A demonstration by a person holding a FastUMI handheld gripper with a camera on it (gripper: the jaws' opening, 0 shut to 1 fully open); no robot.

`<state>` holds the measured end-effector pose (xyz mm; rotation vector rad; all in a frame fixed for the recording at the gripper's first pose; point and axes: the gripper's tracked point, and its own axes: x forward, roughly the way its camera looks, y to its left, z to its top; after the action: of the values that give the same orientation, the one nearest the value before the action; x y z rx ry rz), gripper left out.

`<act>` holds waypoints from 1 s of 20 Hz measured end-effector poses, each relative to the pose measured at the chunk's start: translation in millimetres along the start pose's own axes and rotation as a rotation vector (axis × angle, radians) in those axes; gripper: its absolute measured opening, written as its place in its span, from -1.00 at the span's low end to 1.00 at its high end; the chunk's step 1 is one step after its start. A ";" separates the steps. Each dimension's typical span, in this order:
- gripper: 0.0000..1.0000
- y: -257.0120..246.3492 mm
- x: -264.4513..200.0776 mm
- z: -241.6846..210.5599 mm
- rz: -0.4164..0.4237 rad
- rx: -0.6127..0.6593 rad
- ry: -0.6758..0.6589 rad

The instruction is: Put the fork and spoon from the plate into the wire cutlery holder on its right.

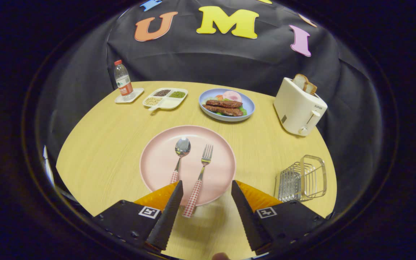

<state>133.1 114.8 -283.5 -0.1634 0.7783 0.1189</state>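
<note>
A pink plate (157, 162) lies on the round wooden table just ahead of my fingers. On it rest a spoon (181, 150) at the left and a fork (203, 160) at the right, both with red checked handles pointing toward me. The fork's handle end (190, 206) overhangs the plate's near rim, between my fingers and close to the left one. The spoon's handle disappears behind my left fingertip (176, 191). My gripper (207, 187) is open and holds nothing. The wire cutlery holder (302, 178) stands to the right of the plate, beyond my right finger.
Farther back stand a white toaster (298, 108) with bread slices at the right, a blue plate of food (226, 104) in the middle, a white divided dish (165, 97) of beans, and a water bottle (123, 81) on a small tray at the left.
</note>
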 end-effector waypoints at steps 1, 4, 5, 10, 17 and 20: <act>0.53 1.6 6.0 -2.4 -0.002 -0.001 0.016; 0.23 8.3 14.0 -6.9 -0.010 -0.019 0.055; 0.13 10.8 21.2 -8.8 -0.011 -0.020 0.070; -0.08 16.5 34.7 -20.5 -0.021 -0.001 0.162; -0.78 10.5 41.3 -29.9 -0.050 0.049 0.237; -0.92 11.5 36.7 -24.7 -0.026 0.079 0.241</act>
<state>140.1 123.0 -327.9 -0.1139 1.0188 0.0440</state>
